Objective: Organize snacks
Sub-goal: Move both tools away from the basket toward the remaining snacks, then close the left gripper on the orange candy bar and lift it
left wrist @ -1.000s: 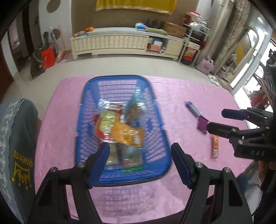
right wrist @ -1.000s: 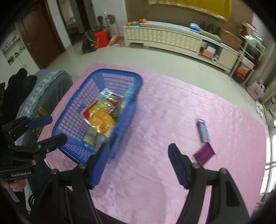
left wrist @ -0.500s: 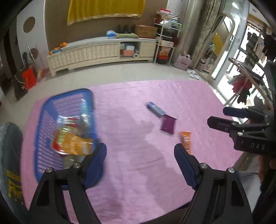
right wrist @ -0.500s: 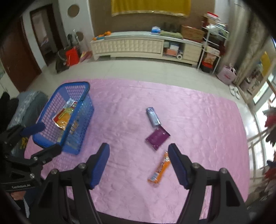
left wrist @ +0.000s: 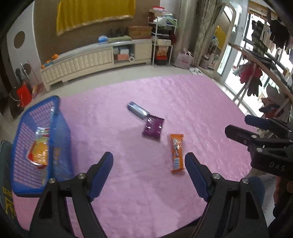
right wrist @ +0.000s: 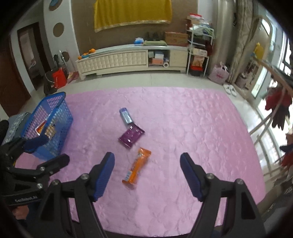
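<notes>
Three snacks: seen lying loose on a pink cloth [right wrist: 183, 119] near its middle, strung in a line running from 11 o'clock to 5 o'clock in the right wrist view.
Blue-grey packet [right wrist: 125, 115] [left wrist: 137, 110]: placed farthest from the grippers, its near end just beside the purple pouch; whether they touch cannot be told.
Purple pouch [right wrist: 131, 135] [left wrist: 153, 126]: laid flat in the middle of the line.
Orange bar [right wrist: 137, 165] [left wrist: 176, 153]: laid nearest, apart from the pouch, between the spread fingers of the right gripper in its own view.
Blue basket [right wrist: 55, 117] [left wrist: 60, 128]: set at the cloth's edge at 9 o'clock, well apart from the three loose snacks; an orange and red packet [left wrist: 39, 152] and other wrappers are seen inside it.
Left gripper [left wrist: 148, 169] [right wrist: 46, 148]: held above the cloth near the basket, jaws spread wide, nothing between them.
Right gripper [right wrist: 147, 169] [left wrist: 238, 126]: held above the near edge of the cloth, jaws spread wide, nothing gripped.
Background: a long cream cabinet [right wrist: 128, 59] is seen against the far wall at 12 o'clock, under a yellow hanging [right wrist: 131, 12].
</notes>
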Demonstrator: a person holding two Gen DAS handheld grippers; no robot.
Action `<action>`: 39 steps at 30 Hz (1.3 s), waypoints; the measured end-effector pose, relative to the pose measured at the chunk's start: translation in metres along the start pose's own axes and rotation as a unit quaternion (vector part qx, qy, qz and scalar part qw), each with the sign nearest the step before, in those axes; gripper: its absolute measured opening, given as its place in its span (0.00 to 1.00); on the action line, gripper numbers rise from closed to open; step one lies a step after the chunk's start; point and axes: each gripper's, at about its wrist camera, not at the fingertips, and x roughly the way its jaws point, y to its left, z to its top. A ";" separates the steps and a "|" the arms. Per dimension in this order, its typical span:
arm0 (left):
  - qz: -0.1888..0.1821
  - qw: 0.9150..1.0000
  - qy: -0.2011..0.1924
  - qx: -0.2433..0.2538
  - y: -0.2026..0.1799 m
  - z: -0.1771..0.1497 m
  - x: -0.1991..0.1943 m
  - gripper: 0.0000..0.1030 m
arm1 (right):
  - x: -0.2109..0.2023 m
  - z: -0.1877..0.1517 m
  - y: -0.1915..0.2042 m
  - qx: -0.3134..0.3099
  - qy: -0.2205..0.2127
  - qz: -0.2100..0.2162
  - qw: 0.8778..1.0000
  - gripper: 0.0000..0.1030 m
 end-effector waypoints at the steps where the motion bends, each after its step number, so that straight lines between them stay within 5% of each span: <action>1: -0.001 1.000 0.006 0.004 -0.004 -0.001 0.007 0.77 | 0.002 -0.004 -0.005 0.006 -0.003 -0.001 1.000 0.76; 11: -0.023 0.997 0.074 0.016 -0.031 -0.010 0.075 0.76 | 0.033 -0.042 -0.052 0.088 0.006 0.002 0.996 0.78; 29: -0.030 0.988 0.147 0.044 -0.047 -0.007 0.154 0.76 | 0.087 -0.068 -0.076 0.105 0.066 -0.004 0.992 0.78; 39: -0.054 0.984 0.166 0.041 -0.052 -0.006 0.170 0.53 | 0.083 -0.068 -0.081 0.116 0.071 -0.016 0.991 0.78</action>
